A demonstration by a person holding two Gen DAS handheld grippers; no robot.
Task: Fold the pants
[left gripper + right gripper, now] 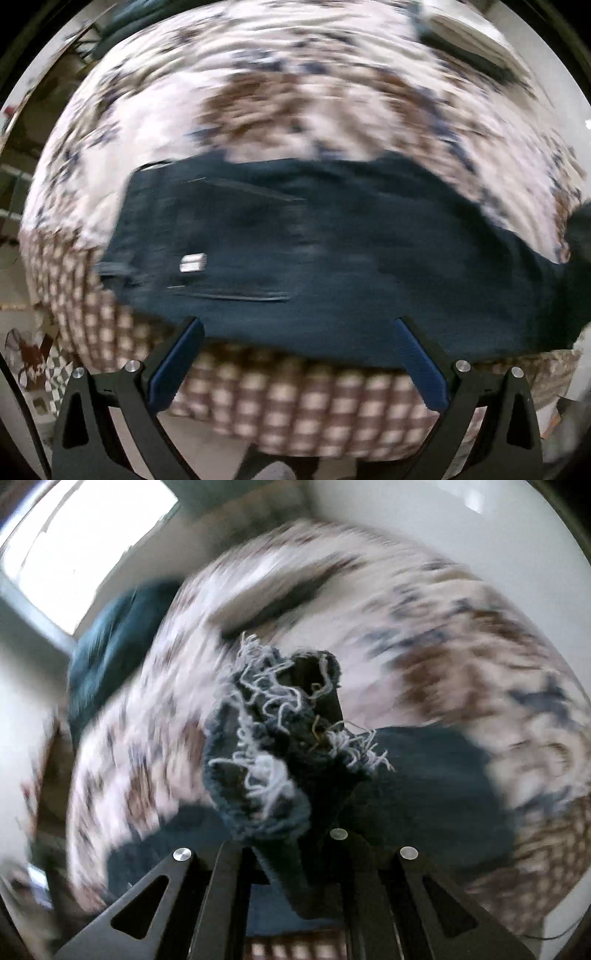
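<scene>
Frayed hem (284, 738) of the pants bunches right before the right gripper (295, 853), whose jaws are clamped on it. Left gripper (295, 332) hangs above the bed (295, 92), jaws wide apart, empty. Pants (332, 258) lie spread on the bedspread, so folding looks barely begun: one leg end lifted, folds left. A pale tag (192, 263) shows, unreadable.

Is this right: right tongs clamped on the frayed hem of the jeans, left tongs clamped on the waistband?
Not quite. The left tongs are open and empty, hovering above the jeans on the bed; the left wrist view shows it. The right tongs are indeed clamped on the frayed hem.
</scene>
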